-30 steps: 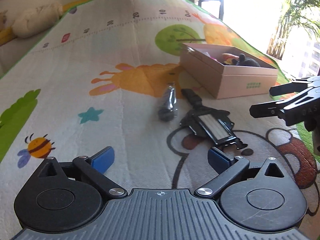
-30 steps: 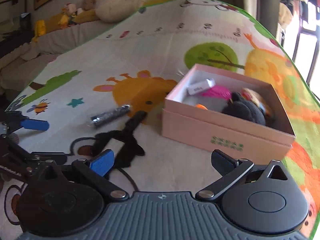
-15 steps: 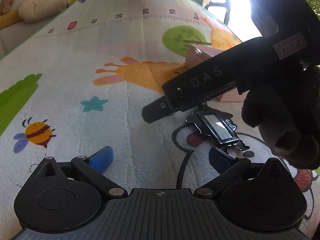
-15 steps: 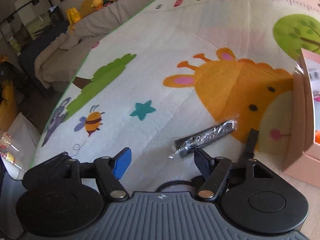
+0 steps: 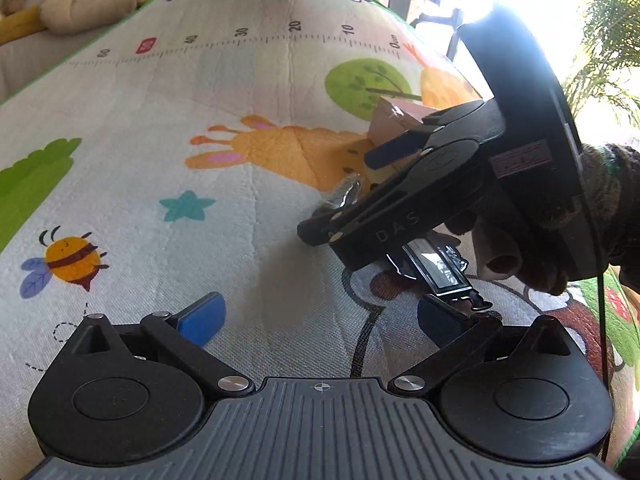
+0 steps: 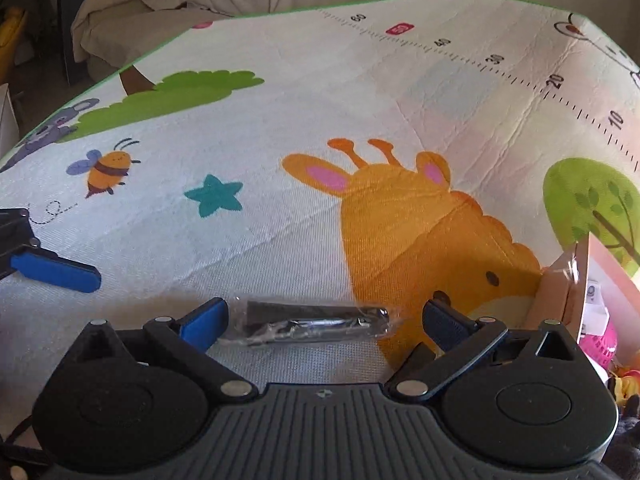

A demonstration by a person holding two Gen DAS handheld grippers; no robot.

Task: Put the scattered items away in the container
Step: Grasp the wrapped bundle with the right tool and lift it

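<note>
Packet [image 6: 310, 322], the small dark thing in shiny wrap, is seen lying flat on the mat [image 6: 280, 120], right between the two pads of the right claw [image 6: 326, 320]. A second ago it was much farther off and the box [image 6: 576, 280] was in front of the claw; since then the right claw has been swung over to the packet. Its jaws were pulled in a little and have just been opened wide again. The packet is between them, but it is not touched by either pad, so nothing is held yet.

In the left view the right claw [image 5: 338, 196] is seen low over the mat, with the packet's shiny end poking out beside it. The left claw [image 5: 324, 318] is open too, and nothing is held in it. A flat black thing [image 5: 436, 270] lies just ahead of its right pad.

It can be guessed that the packet is about to be grabbed. The jaws will need to be shut on it, and then it can be carried to the box, which stands just to the right.
</note>
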